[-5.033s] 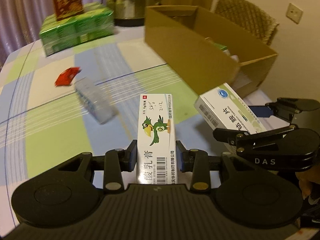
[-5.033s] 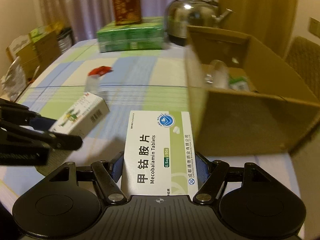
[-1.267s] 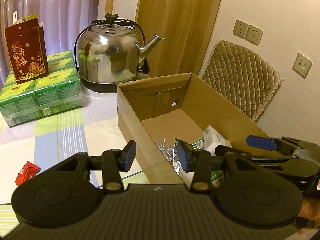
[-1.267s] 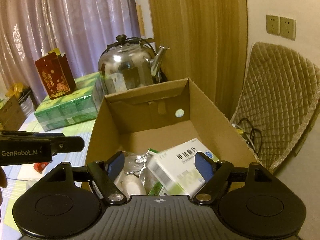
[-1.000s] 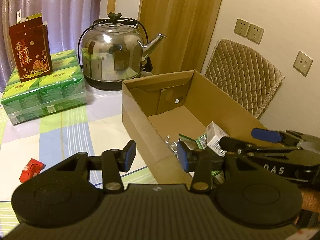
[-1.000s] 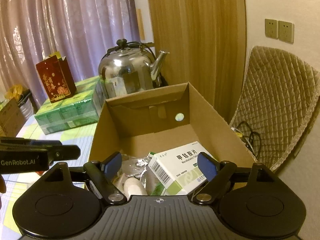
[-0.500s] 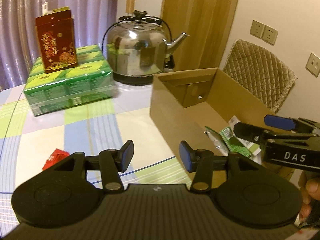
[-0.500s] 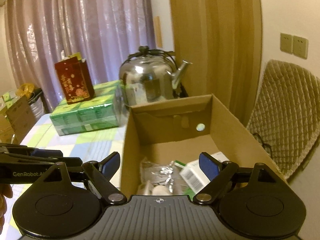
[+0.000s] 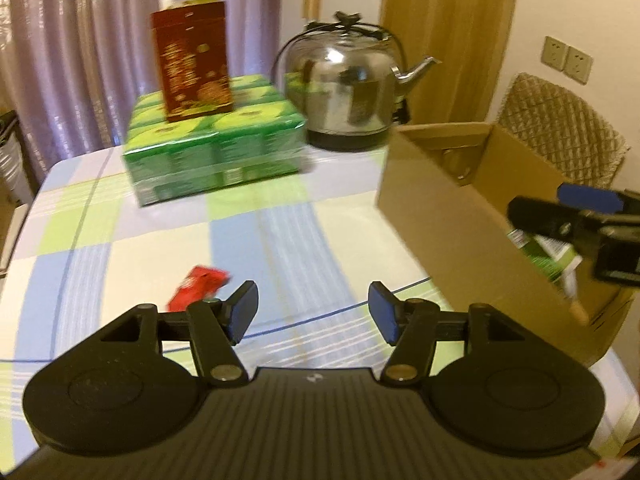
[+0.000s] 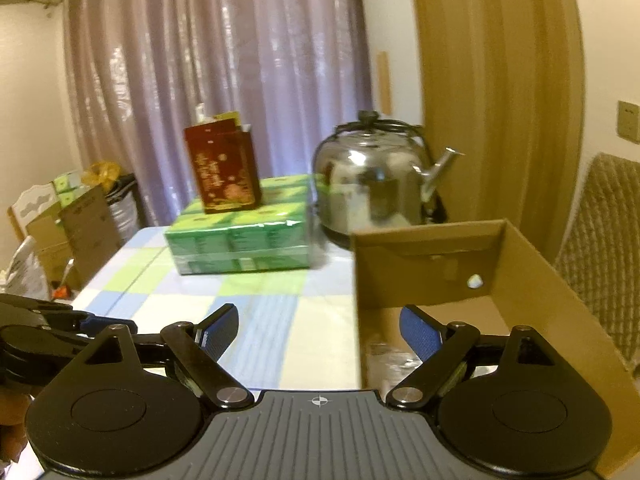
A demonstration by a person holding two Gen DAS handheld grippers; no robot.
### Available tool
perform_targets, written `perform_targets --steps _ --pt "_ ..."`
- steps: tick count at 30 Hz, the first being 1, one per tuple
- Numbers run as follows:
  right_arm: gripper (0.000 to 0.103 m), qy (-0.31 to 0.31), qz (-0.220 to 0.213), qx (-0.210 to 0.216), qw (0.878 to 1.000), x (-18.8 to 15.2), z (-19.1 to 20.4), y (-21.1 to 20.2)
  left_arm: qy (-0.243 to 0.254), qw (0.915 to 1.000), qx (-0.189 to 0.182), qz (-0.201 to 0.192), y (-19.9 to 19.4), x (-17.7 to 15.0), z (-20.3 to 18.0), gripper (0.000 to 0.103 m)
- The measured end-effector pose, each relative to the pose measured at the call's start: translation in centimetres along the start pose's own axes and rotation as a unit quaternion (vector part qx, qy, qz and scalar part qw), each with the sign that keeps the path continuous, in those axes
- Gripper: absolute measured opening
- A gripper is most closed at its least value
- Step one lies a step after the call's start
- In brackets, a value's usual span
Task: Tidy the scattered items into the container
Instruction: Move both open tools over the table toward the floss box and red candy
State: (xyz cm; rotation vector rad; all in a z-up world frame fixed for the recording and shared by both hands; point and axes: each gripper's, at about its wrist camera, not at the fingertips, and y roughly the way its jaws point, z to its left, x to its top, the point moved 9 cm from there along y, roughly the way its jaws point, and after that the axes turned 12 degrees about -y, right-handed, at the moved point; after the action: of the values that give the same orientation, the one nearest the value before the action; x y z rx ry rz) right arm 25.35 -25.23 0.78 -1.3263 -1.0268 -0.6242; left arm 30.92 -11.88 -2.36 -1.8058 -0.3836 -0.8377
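With both our left gripper (image 9: 312,312) and right gripper (image 10: 318,334) spread empty, the cardboard box (image 9: 452,216) holds several packets (blurry), seemingly leaving the red wrapper (image 9: 198,286).

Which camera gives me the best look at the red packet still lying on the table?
The left wrist view: the red packet lies on the checked cloth just beyond the left tongs' open fingers, though blurred. The right wrist view does not show it at all.

Left gripper (image 9: 313,311) agape, empty; right gripper (image 10: 318,334) likewise.
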Motion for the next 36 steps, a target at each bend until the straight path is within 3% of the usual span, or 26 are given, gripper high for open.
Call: perform_targets --steps 11,20,29,36 --pt "0.086 -0.036 0.008 0.063 0.997 -0.2 6.0 0.7 -0.025 0.9981 0.054 0.015 -1.6 -2.4 7.2 0.059" --pt "0.087 -0.081 0.049 0.109 0.989 -2.5 10.7 2.5 -0.07 0.9936 0.088 0.013 -3.3 -3.2 12.8 0.062" --pt "0.087 -0.134 0.096 0.147 0.975 -6.7 14.1 4.5 -0.033 0.9953 0.086 0.03 -1.7 -3.5 13.1 0.062" --pt "0.086 -0.114 0.133 0.177 0.968 -9.0 15.0 7.4 -0.045 0.9942 0.09 0.037 -0.6 -3.3 14.1 0.062"
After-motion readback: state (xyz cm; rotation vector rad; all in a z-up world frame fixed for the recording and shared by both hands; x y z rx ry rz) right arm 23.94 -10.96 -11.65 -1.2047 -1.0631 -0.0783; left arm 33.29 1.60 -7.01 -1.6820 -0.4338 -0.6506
